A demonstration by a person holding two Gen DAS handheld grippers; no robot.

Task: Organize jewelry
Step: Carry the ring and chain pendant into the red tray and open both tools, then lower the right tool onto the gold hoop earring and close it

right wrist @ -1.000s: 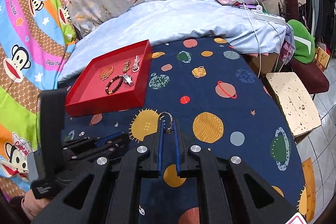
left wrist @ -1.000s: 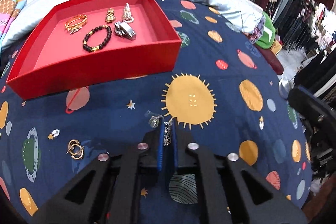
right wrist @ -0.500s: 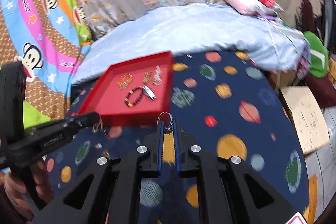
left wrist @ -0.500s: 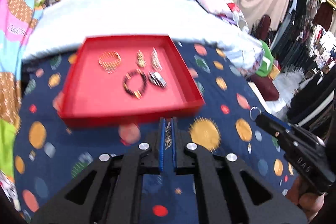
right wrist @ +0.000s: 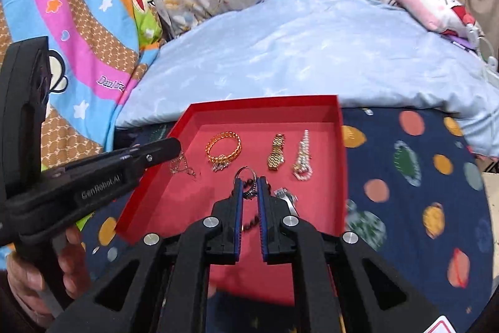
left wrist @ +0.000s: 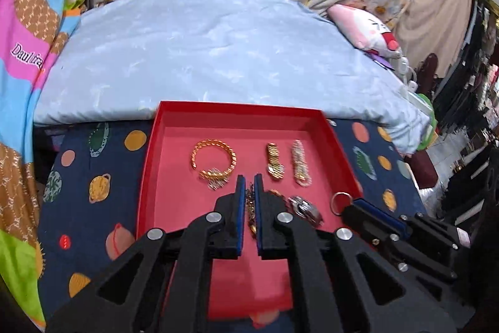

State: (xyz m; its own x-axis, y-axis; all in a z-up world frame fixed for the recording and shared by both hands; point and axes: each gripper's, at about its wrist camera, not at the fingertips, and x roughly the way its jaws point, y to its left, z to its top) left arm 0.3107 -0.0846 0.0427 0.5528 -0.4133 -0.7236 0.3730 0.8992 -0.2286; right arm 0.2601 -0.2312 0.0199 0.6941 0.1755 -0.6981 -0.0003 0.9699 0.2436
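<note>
Bedding in pale blue (left wrist: 212, 52) fills the back of both views, and in front of it a navy planet-print sheet (right wrist: 414, 177) carries the red tray (left wrist: 240, 111), which is where the jewelry is being gathered. On the tray floor lie a gold bangle (left wrist: 213, 158), a gold watch (left wrist: 274, 163) and a pale crystal piece (left wrist: 300, 163), the last two with their long axes running toward the far wall, side by side but apart; a silver watch (left wrist: 304, 206) and dark beads sit nearer, partly hidden by the tools. The left gripper (left wrist: 248, 186) hangs over the tray's left half, its blue pads pressed on a thin chain piece (right wrist: 182, 166) that dangles with its long axis straight down, its lower end close to or touching the floor, I cannot tell which. The right gripper (right wrist: 249, 186) hovers over the tray's middle, jaws pinched on a small charm hung from a silver ring (right wrist: 244, 172), the ring standing up above the fingertips. The relation that matters is vertical: both pieces already sit inside the tray walls, with bare red floor directly beneath the chain and to the left of the bangle, while the beads lie right under the right tool. My judgement is that the left hand is better placed to release first, lowering straight down, and the right should shift toward open floor before letting go.
</note>
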